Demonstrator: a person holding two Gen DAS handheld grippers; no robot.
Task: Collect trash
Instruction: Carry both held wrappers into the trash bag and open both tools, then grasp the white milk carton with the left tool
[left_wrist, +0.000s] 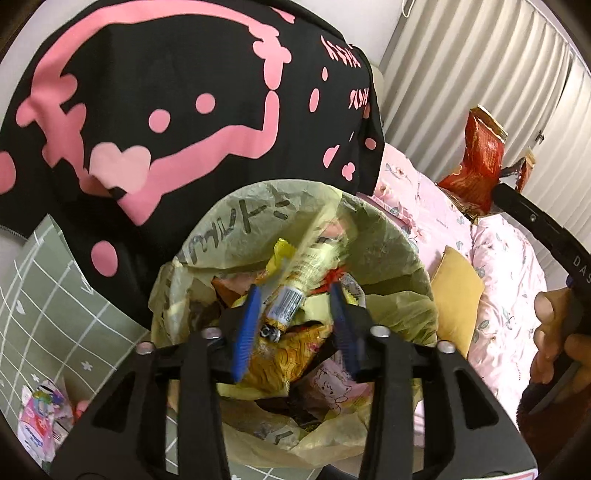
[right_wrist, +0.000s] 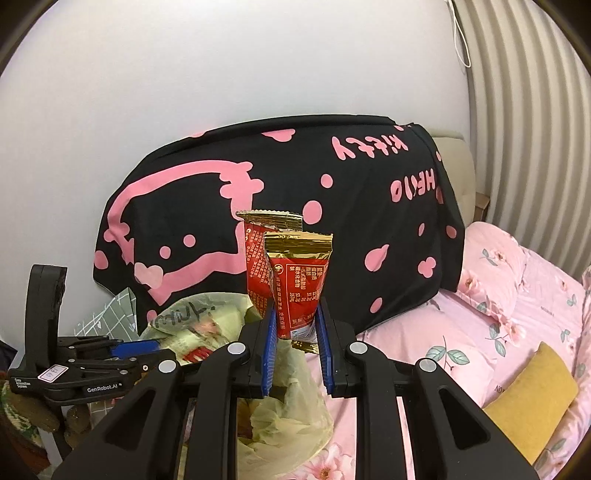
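1. Left wrist view: left gripper (left_wrist: 295, 328), jaws wide, directly above the pale yellow plastic trash bag (left_wrist: 399, 310), already filled with wrappers; a blurred yellow wrapper (left_wrist: 299, 280) lies between them, apparently released.
2. Right wrist view: right gripper (right_wrist: 297, 332) clamps two red-and-gold foil snack wrappers (right_wrist: 295, 280) just above the bag; depositing these remains.

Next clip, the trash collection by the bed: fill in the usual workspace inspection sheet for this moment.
Surface: bed with pink floral quilt.
Job's things: yellow trash bag open, full of wrappers; pale wrapper, blurred, between the left fingers; red snack packets clamped upright.
Clutter: mustard cushion; black and pink shirt draped over the headboard; green grid sheet.
Grippers: left hand-held gripper open above the bag; right hand-held gripper shut on the packets.
Cables: white cord on the wall.
Surroundings: white wall, striped curtain.
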